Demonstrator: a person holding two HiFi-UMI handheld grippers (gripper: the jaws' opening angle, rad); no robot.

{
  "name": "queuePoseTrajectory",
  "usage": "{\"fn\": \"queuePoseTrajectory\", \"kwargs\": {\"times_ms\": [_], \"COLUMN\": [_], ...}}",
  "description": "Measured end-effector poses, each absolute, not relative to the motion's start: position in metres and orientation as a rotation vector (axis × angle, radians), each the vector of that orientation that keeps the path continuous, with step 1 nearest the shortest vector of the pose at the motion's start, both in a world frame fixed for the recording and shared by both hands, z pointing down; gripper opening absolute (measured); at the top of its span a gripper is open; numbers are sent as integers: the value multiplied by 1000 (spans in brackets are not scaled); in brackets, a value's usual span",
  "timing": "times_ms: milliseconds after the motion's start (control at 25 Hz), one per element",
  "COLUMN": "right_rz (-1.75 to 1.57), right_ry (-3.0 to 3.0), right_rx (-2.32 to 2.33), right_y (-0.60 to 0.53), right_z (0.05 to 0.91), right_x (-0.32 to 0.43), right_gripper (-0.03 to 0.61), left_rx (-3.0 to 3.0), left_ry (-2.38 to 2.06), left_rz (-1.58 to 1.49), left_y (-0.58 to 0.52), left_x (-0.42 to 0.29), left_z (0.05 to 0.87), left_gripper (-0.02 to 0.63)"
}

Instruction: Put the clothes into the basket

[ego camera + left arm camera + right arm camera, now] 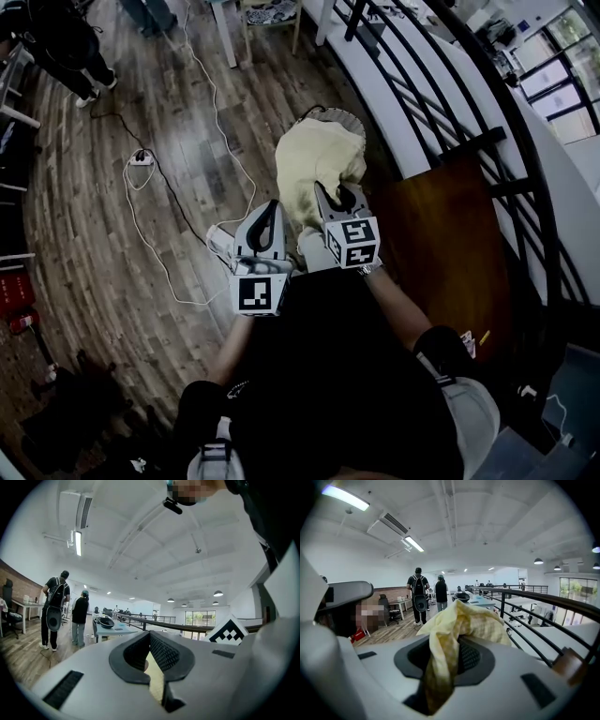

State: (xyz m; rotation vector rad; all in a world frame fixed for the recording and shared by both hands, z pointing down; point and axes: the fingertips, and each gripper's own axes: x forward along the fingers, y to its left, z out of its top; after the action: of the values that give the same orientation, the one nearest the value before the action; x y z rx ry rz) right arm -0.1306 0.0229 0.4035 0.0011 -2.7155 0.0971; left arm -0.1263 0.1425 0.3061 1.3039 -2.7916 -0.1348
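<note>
i look down from the head camera and see both grippers held out in front of the person, side by side over the wood floor [103, 234].

the right gripper [339, 195] is pinching a yellow cloth [314, 164]. in the right gripper view the cloth is squeezed between the two black pads. it goes down through the gap and bunches up in a big lump past the tips. the cloth has faint checks on it.

the left gripper [273, 208] sits just beside the right one, and its tip is at the lower left edge of the same cloth. in the left gripper view its jaws are pressed close, and a thin strip of yellow shows in the slit between them. so it looks like it nips the cloth too.

the cloth hangs in the air, above the floor. past its top edge a round thing with a pale wavy rim peeks out. i think that is the basket [339, 116]. the cloth hides most of it, and i cannot tell if the cloth touches it.

to the right is a curved black railing [506, 141] and a brown board [441, 244]. a white cable [202, 70] runs over the floor to a power strip [141, 159]. two people [426, 595] stand far off by some tables.
</note>
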Motion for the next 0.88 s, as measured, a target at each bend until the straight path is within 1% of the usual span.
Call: {"fn": "queuePoseTrajectory", "kwargs": {"times_ms": [360,880], "right_rz": [108,147], "right_ry": [-2702,-2651], "right_rx": [-95,-138], "right_y": [17,-39], "right_z": [414,438], "right_x": [-195,-281], "right_gripper": [117,117], "left_rx": [1181,1151], "left_ry": [-2831,-2815], "left_rz": [-136,-105], "left_y": [139,70], "left_x": [-180,-265], "left_z": [310,318], "left_gripper": [12,11]}}
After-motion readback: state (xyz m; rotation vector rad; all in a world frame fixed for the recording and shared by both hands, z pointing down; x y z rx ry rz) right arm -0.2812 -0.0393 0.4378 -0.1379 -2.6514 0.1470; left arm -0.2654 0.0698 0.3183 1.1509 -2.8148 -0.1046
